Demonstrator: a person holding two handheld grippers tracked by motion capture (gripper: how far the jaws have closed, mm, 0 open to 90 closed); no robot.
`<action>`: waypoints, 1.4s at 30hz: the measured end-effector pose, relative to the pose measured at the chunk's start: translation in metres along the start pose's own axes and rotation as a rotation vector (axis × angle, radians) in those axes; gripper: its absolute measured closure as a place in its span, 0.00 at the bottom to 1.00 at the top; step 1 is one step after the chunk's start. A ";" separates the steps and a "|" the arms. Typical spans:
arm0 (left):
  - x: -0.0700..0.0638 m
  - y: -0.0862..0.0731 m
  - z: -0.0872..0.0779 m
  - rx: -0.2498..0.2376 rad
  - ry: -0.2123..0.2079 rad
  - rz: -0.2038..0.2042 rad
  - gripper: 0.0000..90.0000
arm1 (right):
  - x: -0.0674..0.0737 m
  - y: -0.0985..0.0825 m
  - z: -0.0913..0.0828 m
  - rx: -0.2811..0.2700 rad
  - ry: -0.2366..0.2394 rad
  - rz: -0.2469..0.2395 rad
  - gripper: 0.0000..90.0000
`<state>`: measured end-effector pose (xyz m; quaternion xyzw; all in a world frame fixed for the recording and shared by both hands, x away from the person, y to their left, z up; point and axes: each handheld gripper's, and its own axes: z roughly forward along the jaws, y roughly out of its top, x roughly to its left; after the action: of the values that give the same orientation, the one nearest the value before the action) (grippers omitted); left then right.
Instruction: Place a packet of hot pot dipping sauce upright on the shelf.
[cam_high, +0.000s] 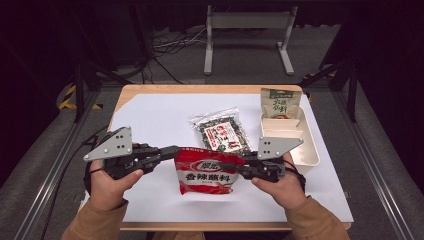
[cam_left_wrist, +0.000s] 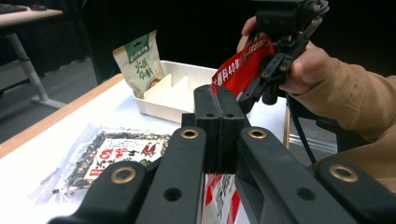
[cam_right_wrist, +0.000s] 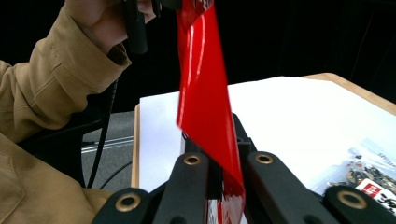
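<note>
Both the left gripper (cam_high: 175, 150) and right gripper (cam_high: 239, 167) clamp opposite edges of the glossy red plastic seasoning packet (cam_high: 206, 172), holding it above the white-covered tabletop (cam_high: 150, 120).

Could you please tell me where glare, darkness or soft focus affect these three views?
High view: the white sheet is bright, the surroundings dark. Left gripper view: the near black fingers look soft; the green pouch is sharper. Right gripper view: a glossy streak runs down the red packet, against a black background.
</note>
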<state>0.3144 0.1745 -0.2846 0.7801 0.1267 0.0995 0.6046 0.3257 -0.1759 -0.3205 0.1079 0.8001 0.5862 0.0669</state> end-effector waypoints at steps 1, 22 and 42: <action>0.000 -0.001 0.001 0.002 -0.001 -0.011 1.00 | 0.000 0.000 -0.001 -0.002 -0.003 0.002 0.99; 0.008 -0.008 0.009 -0.017 0.050 -0.018 0.56 | -0.002 0.013 -0.024 0.016 -0.021 -0.039 0.99; 0.035 -0.029 0.004 0.052 0.185 -0.050 0.32 | -0.025 0.040 -0.064 0.041 -0.099 -0.089 0.99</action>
<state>0.3465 0.1888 -0.3139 0.7795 0.2040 0.1524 0.5723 0.3387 -0.2296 -0.2635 0.1026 0.8117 0.5600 0.1302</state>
